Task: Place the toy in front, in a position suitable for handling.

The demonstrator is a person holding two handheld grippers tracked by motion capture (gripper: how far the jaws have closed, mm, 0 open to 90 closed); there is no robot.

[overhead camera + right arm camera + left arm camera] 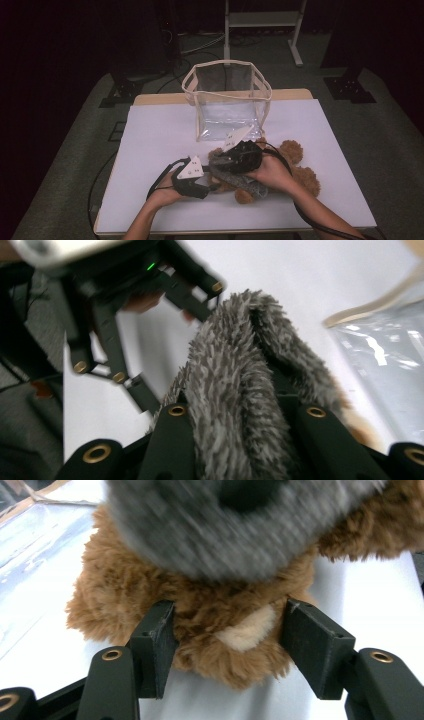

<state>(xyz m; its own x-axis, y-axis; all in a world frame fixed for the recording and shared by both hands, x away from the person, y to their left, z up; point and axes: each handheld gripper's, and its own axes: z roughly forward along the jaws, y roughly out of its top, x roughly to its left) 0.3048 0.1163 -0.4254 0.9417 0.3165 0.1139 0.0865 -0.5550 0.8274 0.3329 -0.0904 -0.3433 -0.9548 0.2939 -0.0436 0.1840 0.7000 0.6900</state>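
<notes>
Right tool (240, 440) on grey scarf (240, 385), teddy bear (295, 172) lying sideways.

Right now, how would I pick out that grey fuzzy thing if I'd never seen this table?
On the white table, look in front of the clear bag, where a brown teddy bear lies. The grey furry strip lies over the bear, pinched in the right gripper; it alone is grey beside brown fur.

Bear (300, 172): in the high view, largely covered by both grippers, a hand and the grey fabric (245, 184); head not discernible. Left gripper view: fabric blurred and cut by the top edge, hiding the bear's upper part. Right gripper (240, 440) view: jaw tips buried under fabric; bag (385, 360) cropped at right; left gripper (125, 330) blurred.
</notes>
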